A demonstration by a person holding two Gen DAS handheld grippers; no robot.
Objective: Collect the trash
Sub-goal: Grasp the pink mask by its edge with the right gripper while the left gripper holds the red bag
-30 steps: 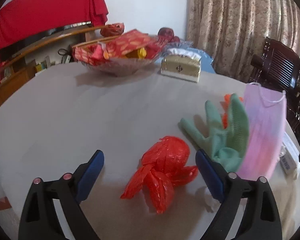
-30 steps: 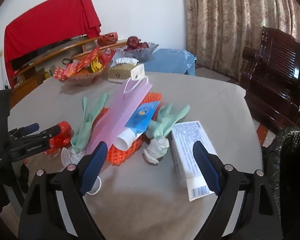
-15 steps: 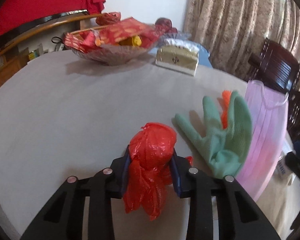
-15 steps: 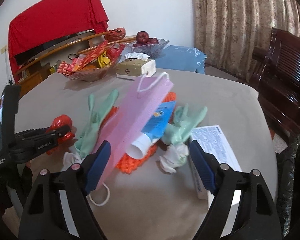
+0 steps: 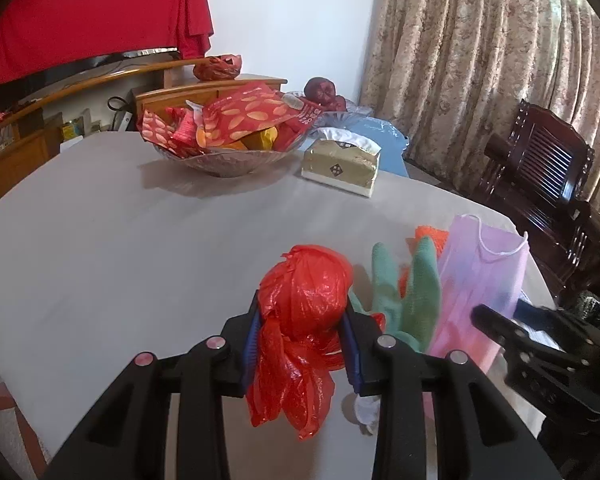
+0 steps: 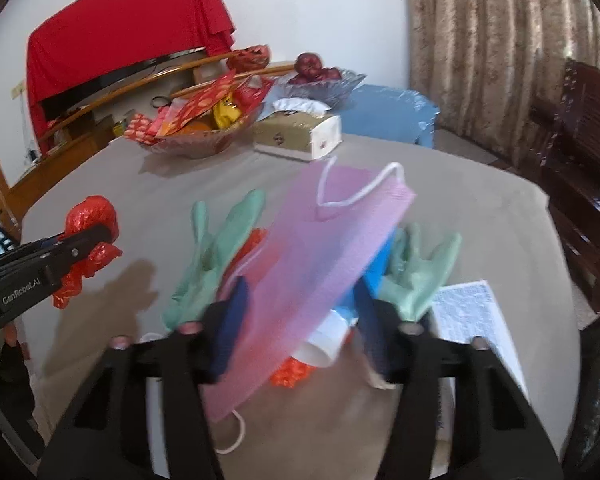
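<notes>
My left gripper (image 5: 302,330) is shut on a crumpled red plastic bag (image 5: 306,312) and holds it above the grey table; the bag also shows at the left of the right wrist view (image 6: 90,220). My right gripper (image 6: 300,312) is half closed around a pink paper bag (image 6: 328,252) with white handles, its blue pads on either side; contact is blurred. Under the pink bag lie green gloves (image 6: 216,248), an orange net (image 6: 288,376) and a blue-white tube (image 6: 324,344). A white box (image 6: 476,320) lies to the right.
A glass bowl of red snack packets (image 5: 228,132) and a gold tissue box (image 5: 342,164) stand at the table's far side. A fruit bowl (image 6: 320,80) and blue stool are behind. Dark wooden chairs (image 5: 540,184) stand on the right. A black bag (image 6: 596,380) hangs at the right edge.
My left gripper shut on the red bag and lifted it off the table. My right gripper moved forward over the pile and narrowed around the pink bag.
</notes>
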